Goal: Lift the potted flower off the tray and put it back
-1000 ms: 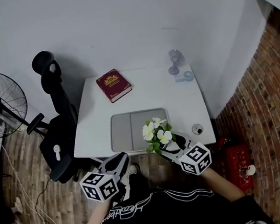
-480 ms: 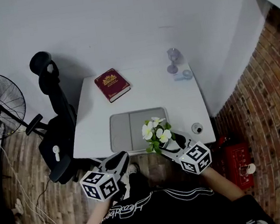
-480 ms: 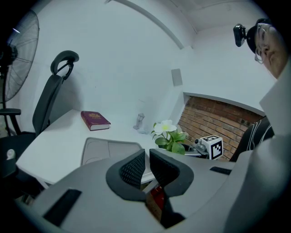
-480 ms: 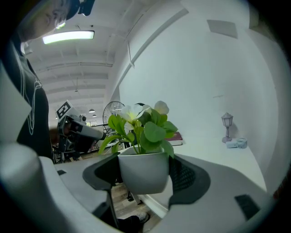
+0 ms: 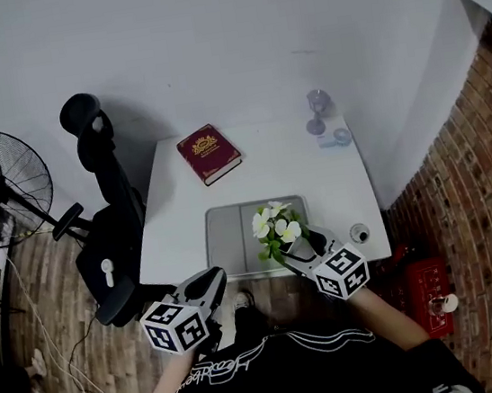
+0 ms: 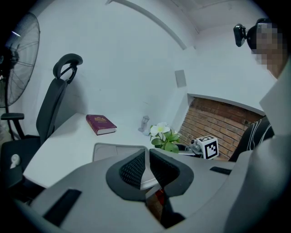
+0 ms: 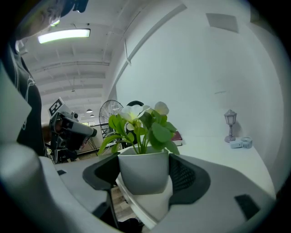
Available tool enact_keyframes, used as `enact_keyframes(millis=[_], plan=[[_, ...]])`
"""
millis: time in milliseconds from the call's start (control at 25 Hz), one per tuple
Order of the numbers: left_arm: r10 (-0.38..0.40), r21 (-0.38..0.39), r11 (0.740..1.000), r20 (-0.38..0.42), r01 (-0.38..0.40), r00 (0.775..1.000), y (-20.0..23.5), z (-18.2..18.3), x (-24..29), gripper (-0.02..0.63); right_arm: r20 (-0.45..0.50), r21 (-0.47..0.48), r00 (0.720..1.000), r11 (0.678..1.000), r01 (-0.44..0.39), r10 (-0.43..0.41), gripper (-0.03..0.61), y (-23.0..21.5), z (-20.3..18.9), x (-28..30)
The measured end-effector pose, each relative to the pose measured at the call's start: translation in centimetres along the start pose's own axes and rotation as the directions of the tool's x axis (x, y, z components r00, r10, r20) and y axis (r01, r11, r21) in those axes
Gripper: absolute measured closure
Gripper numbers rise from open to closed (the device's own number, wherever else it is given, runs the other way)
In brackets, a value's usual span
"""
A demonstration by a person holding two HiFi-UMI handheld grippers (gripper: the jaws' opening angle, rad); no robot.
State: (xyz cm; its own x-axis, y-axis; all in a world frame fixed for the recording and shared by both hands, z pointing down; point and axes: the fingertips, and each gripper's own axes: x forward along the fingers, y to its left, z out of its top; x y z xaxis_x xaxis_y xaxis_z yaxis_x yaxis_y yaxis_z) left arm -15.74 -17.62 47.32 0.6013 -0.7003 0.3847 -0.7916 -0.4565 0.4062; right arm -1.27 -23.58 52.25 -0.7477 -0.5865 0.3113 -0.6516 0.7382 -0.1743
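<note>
Potted flower (image 7: 143,169) nearer tray (image 5: 233,234), between fingers (image 7: 185,175)

Right tongs (image 5: 301,250) carried potted flower (image 5: 276,226) over tray (image 5: 231,235).

The left gripper (image 6: 148,152) is seen at lower centre, its jaws drawn almost together with nothing between them. Beyond it, a grey tray (image 6: 109,150) and a red book (image 6: 101,124) are laid on the white bench (image 6: 59,150). At centre right, the potted flower (image 6: 164,136) is seen against the right gripper (image 6: 195,146).
</note>
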Motion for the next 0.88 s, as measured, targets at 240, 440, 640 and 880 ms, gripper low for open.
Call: enact_keyframes(millis=[240,440,640,880], plan=[[0.022,0.002,1.0,-0.003,-0.022,1.0,2.2,1.3,0.3,0.561,-0.027,0.028,0.999,0.999,0.028,-0.027,0.244,-2.1,-0.7,3.3],[0.04,0.012,0.999,-0.01,-0.04,0.999,4.4,2.8,0.9,0.561,-0.054,0.04,0.997,0.998,0.049,-0.046,0.244,-4.0,-1.6,6.3],[0.052,0.017,0.999,-0.012,-0.052,0.999,6.3,4.2,1.4,0.561,-0.074,0.044,0.995,0.997,0.069,-0.066,0.244,-5.5,-2.7,8.7],[0.056,0.012,0.998,-0.015,-0.056,0.998,7.8,4.6,2.0,0.561,-0.092,0.043,0.993,0.996,0.081,-0.076,0.244,-6.2,-3.8,10.3]])
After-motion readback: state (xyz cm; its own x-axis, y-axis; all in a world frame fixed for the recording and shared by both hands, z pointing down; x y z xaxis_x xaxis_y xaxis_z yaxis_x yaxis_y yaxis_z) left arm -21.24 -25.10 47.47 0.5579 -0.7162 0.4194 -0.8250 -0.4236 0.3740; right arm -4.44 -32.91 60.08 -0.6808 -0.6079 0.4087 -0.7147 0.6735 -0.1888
